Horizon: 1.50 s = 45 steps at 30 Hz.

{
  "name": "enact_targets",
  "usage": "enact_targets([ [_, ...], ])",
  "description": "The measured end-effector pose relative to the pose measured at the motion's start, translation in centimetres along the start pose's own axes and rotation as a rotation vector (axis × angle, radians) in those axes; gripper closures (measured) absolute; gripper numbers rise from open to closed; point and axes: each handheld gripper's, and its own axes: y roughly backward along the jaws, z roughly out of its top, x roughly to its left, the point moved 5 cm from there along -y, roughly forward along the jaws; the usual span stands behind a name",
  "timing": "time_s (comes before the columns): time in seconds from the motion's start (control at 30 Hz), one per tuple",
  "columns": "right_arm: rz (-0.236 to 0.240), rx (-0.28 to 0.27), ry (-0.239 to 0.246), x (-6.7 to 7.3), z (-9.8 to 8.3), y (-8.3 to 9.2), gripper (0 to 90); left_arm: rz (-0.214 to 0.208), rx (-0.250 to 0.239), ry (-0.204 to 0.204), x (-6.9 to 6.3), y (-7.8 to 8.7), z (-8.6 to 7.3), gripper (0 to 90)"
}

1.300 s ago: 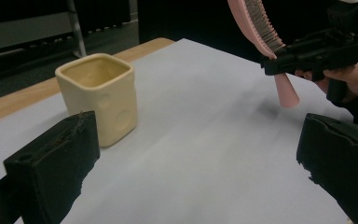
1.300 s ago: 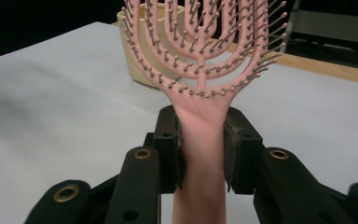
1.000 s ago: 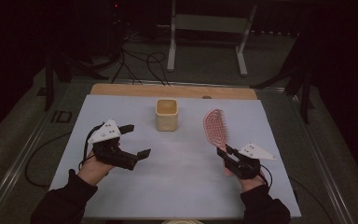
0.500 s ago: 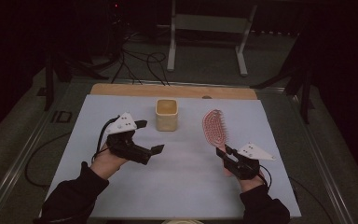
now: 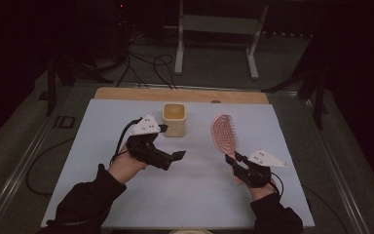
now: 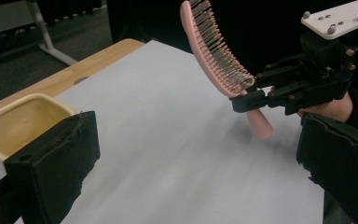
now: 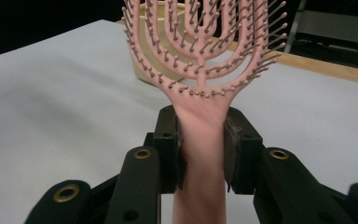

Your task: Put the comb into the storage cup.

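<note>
Right hand-held gripper (image 5: 237, 161) near the right edge of the white tabletop (image 5: 195, 195); jaws shut tight on the handle of a pink hairbrush (image 5: 222, 133); one black pad (image 7: 169, 140) pressing on each side of the handle, just under the brush head; handle end poking out below the jaws; brush head up above the jaws, leaning away from the hand, bristles toward the person's side; whole brush lifted off the tabletop; seen again in the left gripper view (image 6: 214, 51), curved and tilted; left hand-held gripper (image 5: 173, 158) wide open with nothing inside, well apart from the brush, pointing toward it; small yellow cup (image 5: 174, 118) sitting just beside the left hand-held gripper, farther back.
</note>
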Motion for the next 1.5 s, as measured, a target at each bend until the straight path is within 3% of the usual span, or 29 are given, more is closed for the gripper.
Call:
enact_targets([
  [0.33,0.000,0.001,0.011,0.1,0.0,-0.1,70.3,-0.023,0.013,-0.003,-0.5,-1.8,0.8,0.1],
  [0.93,0.006,0.004,0.013,0.3,-0.1,-0.1,70.3,-0.065,0.046,0.041,-1.0,-5.3,2.0,0.1],
  [1.4,0.009,0.006,0.016,0.3,-0.1,-0.1,70.3,-0.085,0.044,0.119,-0.9,-7.9,2.8,0.2],
  [1.5,0.012,0.006,0.013,0.3,-0.1,-0.1,70.3,-0.095,0.047,0.153,-0.7,-8.4,2.8,0.2],
])
